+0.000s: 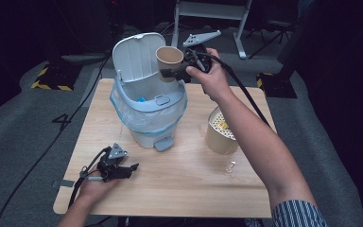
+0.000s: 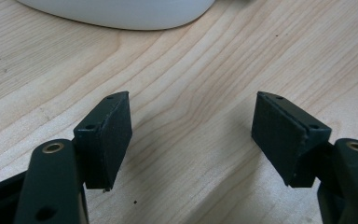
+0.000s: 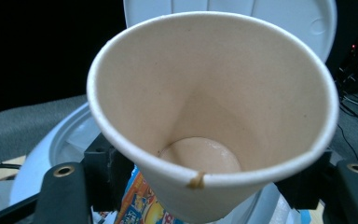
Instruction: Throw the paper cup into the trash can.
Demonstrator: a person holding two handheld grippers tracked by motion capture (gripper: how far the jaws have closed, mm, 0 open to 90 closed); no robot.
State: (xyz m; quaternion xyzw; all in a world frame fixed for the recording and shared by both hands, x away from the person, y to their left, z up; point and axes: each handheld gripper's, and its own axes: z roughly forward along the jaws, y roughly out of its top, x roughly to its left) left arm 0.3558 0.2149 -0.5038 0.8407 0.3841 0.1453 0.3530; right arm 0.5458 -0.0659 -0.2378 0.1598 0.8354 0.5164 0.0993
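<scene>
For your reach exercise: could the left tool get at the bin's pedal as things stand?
Probably yes. The left tool rests open on the table, and bare wood lies between it and the pedal; nothing stands in the way.

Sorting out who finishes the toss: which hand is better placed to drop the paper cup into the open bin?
Right. The right tongs already grip the paper cup above the open bin, in front of its raised lid. The left tongs rest open and empty on the table.

empty paper cup (image 3: 209,116), tilted, above open bin (image 1: 142,61)
</scene>
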